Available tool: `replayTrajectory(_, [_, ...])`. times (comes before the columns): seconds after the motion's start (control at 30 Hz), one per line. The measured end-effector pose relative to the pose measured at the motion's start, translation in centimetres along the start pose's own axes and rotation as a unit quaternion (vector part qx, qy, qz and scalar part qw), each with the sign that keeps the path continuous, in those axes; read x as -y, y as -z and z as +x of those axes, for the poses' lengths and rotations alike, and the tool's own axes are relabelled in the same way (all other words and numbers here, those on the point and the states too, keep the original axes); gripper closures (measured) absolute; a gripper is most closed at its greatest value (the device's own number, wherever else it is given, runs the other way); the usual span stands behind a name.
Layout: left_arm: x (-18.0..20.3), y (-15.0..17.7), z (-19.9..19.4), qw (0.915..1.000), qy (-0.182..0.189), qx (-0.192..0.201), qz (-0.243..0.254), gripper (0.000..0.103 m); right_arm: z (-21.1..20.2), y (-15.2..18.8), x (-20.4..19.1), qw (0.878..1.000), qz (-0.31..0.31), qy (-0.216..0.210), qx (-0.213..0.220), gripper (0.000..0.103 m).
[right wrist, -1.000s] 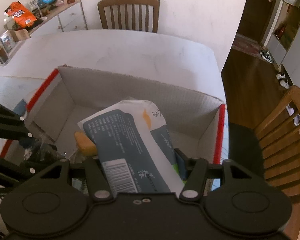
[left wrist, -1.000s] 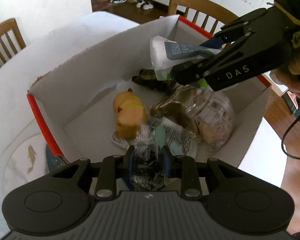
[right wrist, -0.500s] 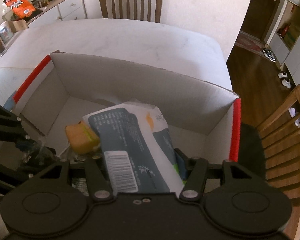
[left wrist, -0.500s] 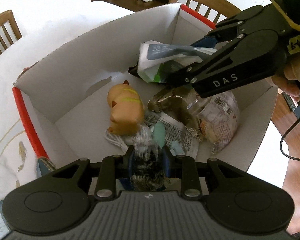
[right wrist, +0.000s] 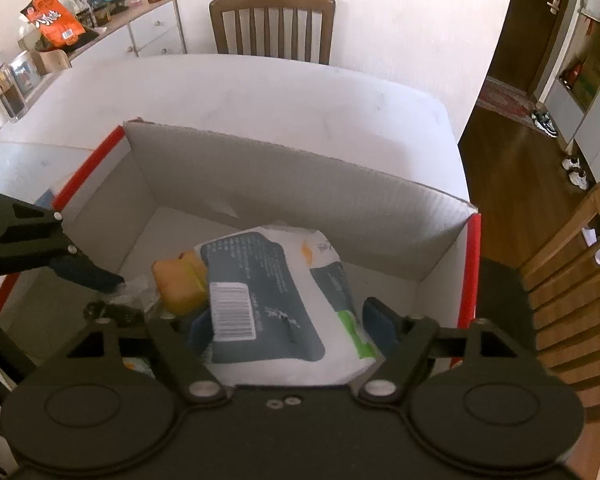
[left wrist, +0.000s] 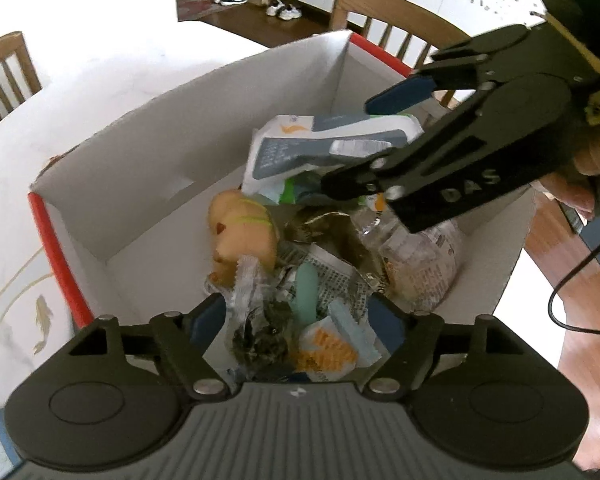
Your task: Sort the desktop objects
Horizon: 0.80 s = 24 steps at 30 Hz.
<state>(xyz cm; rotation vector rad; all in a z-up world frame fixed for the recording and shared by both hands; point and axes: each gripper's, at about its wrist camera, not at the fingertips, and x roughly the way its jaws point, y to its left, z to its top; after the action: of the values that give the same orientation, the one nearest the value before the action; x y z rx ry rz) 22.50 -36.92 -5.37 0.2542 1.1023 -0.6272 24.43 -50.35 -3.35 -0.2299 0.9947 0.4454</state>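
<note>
White cardboard, edged with red tape, forms an open box point(left wrist: 148, 152) on a white table point(right wrist: 260, 92). Both grippers reach down into it. The left gripper point(left wrist: 296, 320) has its jaws opening, spread apart around a clear crinkly packet with dark contents point(left wrist: 256, 332), which rests among other wrappers on the box floor. The right gripper point(right wrist: 284, 320) is also opening; a white and grey-blue tissue pack point(right wrist: 268, 300) lies between its spread fingers, on top of the pile. A yellow plush toy point(left wrist: 240, 228) lies just beside the pack. Wooden chairs point(right wrist: 272, 24) stand around the table.
</note>
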Motion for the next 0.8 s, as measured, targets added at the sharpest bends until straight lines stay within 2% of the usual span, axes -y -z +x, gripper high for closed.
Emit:
replayTrajectory(0.17, [-1.1, 0.2, -0.6, 0.9996, 0.002, 0.007, -0.025, 0.021, -1.2, -0.3, -0.2, 1.0, -0.001, -0.007, 0.013, 0.017])
replayTrajectory(0.47, [-0.4, 0.5, -2.9, 0.999, 0.016, 0.031, -0.028, 0.014, -4.1, 0.1, -0.4, 0.999, 0.007, -0.029, 0.036, 0.014])
replayTrajectory(0.57, [-0.2, 0.8, -3.8, 0.9986, 0.018, 0.041, -0.029, 0.004, -5.1, 0.4, -0.7, 0.998, 0.01, -0.036, 0.045, 0.013])
replayTrajectory(0.8, [-0.5, 1.8, -5.3, 0.9972, 0.016, 0.06, -0.043, 0.0, -7.2, 1.3, -1.5, 0.997, 0.018, -0.047, 0.066, 0.012])
